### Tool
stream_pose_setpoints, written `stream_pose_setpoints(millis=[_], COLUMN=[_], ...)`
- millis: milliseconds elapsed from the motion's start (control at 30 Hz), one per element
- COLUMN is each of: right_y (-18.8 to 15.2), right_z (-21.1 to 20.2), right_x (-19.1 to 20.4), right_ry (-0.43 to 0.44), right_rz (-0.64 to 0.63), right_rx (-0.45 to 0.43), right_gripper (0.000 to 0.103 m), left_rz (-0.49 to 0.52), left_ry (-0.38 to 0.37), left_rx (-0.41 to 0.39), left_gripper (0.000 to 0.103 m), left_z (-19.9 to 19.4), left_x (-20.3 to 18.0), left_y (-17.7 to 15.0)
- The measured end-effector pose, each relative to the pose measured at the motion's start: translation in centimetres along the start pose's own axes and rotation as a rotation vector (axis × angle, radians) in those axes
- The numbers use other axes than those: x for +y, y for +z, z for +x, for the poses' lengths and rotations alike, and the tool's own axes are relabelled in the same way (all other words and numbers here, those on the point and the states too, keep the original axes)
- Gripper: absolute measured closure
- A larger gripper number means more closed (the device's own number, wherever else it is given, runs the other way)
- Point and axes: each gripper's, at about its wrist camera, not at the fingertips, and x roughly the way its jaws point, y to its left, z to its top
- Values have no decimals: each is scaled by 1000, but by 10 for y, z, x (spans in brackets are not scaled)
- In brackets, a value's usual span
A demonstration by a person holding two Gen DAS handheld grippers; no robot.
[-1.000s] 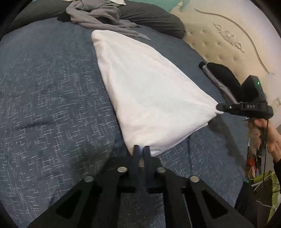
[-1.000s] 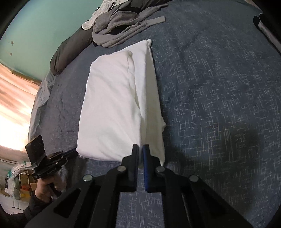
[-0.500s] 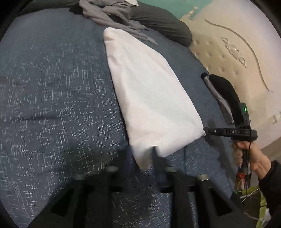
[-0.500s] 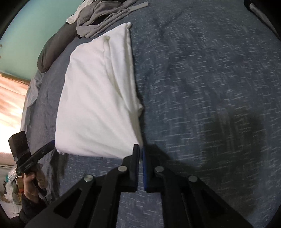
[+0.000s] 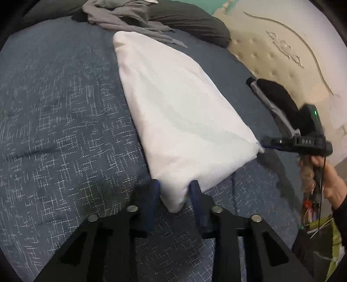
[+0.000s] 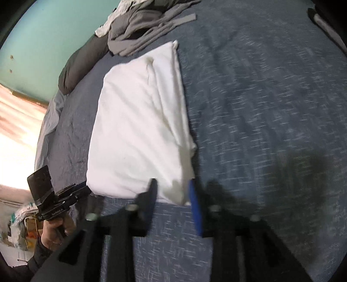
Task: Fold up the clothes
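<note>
A corner of the white cloth (image 5: 182,121) lies between each hand-held gripper's parted jaws: left hand-held gripper (image 5: 174,187) closing, right hand-held gripper (image 6: 172,185) opening, neither pressing it.

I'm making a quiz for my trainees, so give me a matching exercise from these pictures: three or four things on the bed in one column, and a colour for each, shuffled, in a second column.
Things:
1. folded cloth
2. bedspread
3. crumpled garment
4. padded headboard

Colours:
A. grey
B. cream
C. white
D. dark blue with pale flecks

Pairs: 1-C, 2-D, 3-A, 4-B
</note>
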Motion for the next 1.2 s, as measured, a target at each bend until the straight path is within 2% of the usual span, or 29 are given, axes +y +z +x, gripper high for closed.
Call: stream_pose_setpoints(millis=[100, 133, 167, 267, 467, 833, 967, 1033, 1133, 1200], right_y=[2, 2, 3, 0, -5, -2, 8, 17, 31, 41], right_z=[6, 8, 8, 10, 3, 7, -11, -19, -17, -8], right_x=[3, 4, 4, 7, -7, -7, 3, 14, 32, 43], right_ry=[-19, -24, -21, -30, -71, -58, -80, -72, -59, -59], right_rz=[-8, -11, -10, -8, -9, 18, -9, -39, -77, -109], right_rx=[33, 39, 38, 39, 31, 36, -17, -51, -75, -76], right_gripper=[74, 79, 96, 101, 102, 100, 99, 97, 80, 78], left_rz=[31, 34, 37, 45, 54, 49, 27, 18, 3, -16], left_ry=[12, 9, 8, 9, 11, 1, -7, -4, 0, -7], left_rx=[-6, -8, -8, -6, -1, 6, 2, -12, -60, -82], left_gripper=[81, 81, 83, 86, 88, 88, 87, 87, 87, 87], left_z=[-2, -4, -5, -6, -6, -4, -9, -16, -28, -31], left_x=[-3, -2, -2, -1, -2, 1, 0, 0, 0, 2], left_y=[-1, -1, -1, -2, -3, -2, 1, 4, 10, 13])
